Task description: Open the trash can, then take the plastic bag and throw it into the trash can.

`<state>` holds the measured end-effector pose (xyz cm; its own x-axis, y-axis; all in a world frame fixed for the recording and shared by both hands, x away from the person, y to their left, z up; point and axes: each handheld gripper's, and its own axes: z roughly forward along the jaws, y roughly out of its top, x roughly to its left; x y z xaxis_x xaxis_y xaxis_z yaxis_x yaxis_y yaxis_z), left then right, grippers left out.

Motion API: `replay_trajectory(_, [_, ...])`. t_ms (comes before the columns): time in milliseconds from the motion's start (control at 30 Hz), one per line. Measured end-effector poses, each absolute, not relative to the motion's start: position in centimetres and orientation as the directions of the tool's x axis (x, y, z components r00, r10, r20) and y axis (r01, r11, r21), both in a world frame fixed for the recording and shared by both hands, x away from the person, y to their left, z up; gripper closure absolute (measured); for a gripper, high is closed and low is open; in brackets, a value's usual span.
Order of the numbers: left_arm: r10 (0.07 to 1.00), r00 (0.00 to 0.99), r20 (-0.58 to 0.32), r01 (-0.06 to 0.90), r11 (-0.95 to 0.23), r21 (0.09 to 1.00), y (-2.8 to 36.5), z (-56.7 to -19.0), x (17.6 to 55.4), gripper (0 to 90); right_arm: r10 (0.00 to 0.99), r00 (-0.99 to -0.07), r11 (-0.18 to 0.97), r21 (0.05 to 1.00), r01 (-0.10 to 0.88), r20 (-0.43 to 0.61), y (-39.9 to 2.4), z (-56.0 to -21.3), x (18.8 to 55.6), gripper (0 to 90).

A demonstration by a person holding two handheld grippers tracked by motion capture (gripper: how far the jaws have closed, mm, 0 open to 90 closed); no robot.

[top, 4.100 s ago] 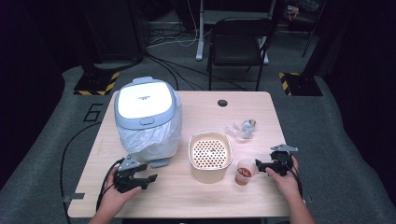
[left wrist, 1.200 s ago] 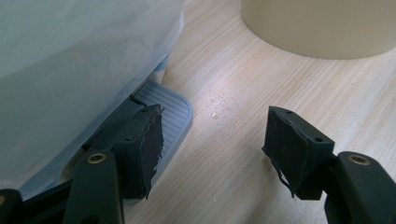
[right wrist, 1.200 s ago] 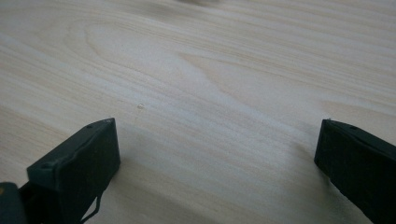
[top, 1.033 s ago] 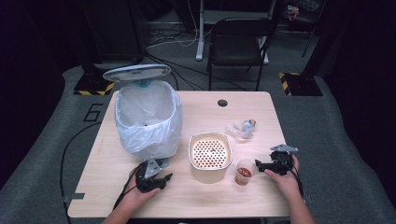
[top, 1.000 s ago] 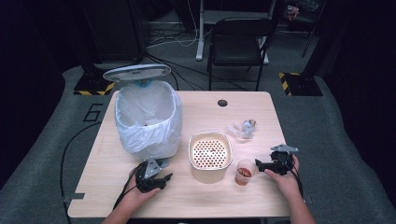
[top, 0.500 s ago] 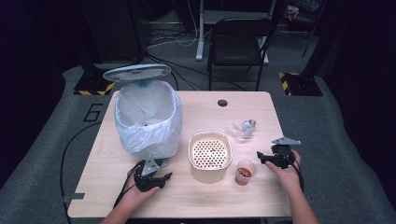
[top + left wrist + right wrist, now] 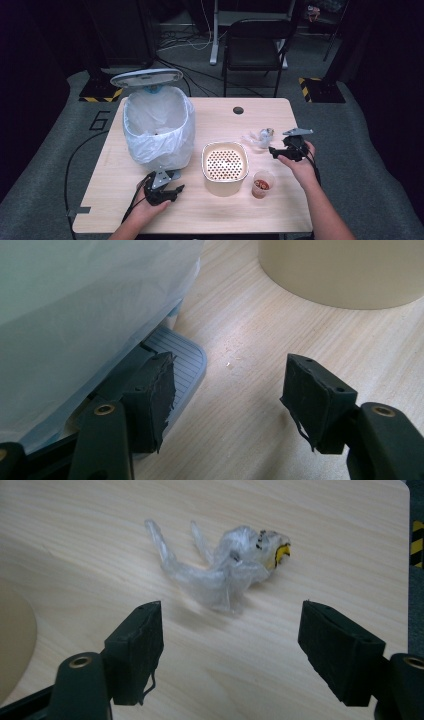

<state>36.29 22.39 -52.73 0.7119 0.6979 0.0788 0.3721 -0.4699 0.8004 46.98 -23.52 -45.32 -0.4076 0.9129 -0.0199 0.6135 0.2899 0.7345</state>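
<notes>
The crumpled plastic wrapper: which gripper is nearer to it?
The right gripper, just beside the crumpled plastic wrapper with open jaws aimed at it. The left gripper is far across the table, at the bin's pedal.

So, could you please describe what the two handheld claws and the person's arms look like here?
Both are black two-jaw tools. The left claw carries a grey three-cornered plate on top, as does the right claw. Each jaw ends in a blocky black pad with a brass-coloured rivet at its base. A black cable trails from each. The forearms are bare, with no sleeves in sight.
</notes>
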Motion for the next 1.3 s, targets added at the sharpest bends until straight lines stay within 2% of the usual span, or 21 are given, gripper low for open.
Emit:
replay_trajectory(267, [0.701, 0.709, 0.076, 0.375, -0.467, 0.801, 22.4, -52.7, 36.3, 37.5, 0.921, -0.389, 0.273, 0.735, 0.620, -0.015, -22.8, -44.4, 49.5, 14.4])
replay_trajectory(467, [0.702, 0.707, 0.084, 0.371, -0.469, 0.801, 22.3, -52.7, 36.3, 37.5, 0.919, -0.393, 0.274, 0.740, 0.614, -0.014, -21.9, -44.3, 51.2, 13.4])
replay_trajectory(733, [0.700, 0.709, 0.087, 0.373, -0.476, 0.796, 22.3, -52.7, 36.2, 37.5, 0.924, -0.382, 0.255, 0.740, 0.623, 0.003, -20.6, -44.9, 53.2, 14.7])
replay_trajectory(1000, [0.699, 0.710, 0.084, 0.373, -0.474, 0.798, 22.3, -52.7, 36.3, 37.5, 0.925, -0.379, 0.284, 0.722, 0.631, -0.033, -19.9, -46.3, 54.4, 17.5])
replay_trajectory(1300, [0.701, 0.708, 0.091, 0.371, -0.478, 0.796, 22.3, -52.7, 36.2, 37.5, 0.941, -0.336, 0.261, 0.689, 0.676, -0.028, -20.2, -48.3, 55.5, 27.2])
